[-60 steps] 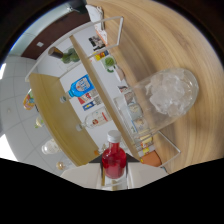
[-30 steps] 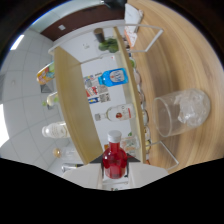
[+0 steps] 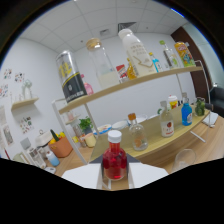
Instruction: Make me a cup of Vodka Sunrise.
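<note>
Spanning the room behind everything else, a long light wooden shelf unit (image 3: 150,82) on thin white posts serves as the landmark: its upper board carries a tall black canister (image 3: 70,76), a clear glass jar with a cork lid (image 3: 102,64) and a white milk bottle (image 3: 135,51). Below that board, on the wooden counter (image 3: 165,150), stand a clear spirit bottle with a red label (image 3: 167,121), a small round clear bottle with a cork stopper (image 3: 136,136) and a blue bottle (image 3: 186,114). Nearer than the counter, an empty clear drinking glass (image 3: 184,159) waits, so nothing appears poured yet. Closest of all, a small red syrup bottle with a white cap (image 3: 114,161) sits just ahead of the gripper (image 3: 115,186); whether the fingers clamp it cannot be made out, since they are hidden in the dark lower area. Judging by this, the drink is at an early stage: spirit, juice and syrup all seem still to go into the glass.
</note>
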`<state>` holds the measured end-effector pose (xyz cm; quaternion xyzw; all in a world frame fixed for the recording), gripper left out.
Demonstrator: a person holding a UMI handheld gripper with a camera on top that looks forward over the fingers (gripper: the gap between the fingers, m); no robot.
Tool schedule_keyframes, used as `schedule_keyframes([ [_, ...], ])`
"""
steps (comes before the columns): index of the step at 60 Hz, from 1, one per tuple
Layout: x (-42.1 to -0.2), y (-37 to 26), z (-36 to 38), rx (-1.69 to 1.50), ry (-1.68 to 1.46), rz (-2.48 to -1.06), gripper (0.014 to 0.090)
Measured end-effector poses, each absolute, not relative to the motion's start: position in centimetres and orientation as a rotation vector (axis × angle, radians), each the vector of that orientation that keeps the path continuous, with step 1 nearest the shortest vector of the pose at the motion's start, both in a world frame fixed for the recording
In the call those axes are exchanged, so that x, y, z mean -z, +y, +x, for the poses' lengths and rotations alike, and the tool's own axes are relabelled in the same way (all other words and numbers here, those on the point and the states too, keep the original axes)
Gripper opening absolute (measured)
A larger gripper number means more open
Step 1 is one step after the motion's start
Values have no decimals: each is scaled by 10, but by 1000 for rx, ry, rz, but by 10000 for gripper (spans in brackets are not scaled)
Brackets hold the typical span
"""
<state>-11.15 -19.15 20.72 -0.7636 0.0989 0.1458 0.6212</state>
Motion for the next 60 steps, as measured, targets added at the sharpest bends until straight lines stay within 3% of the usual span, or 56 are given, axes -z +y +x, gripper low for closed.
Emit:
schedule_keyframes([
  [12, -99, -189, -137, -171, 108, -1946, 340],
  [21, -51, -196, -151, -118, 26, -2047, 341],
  [36, -18, -207, -165, -105, -27, -2146, 342],
  [55, -13, -216, -168, -80, -83, -2175, 361],
  [60, -15, -217, -165, -67, -75, -2173, 459],
])
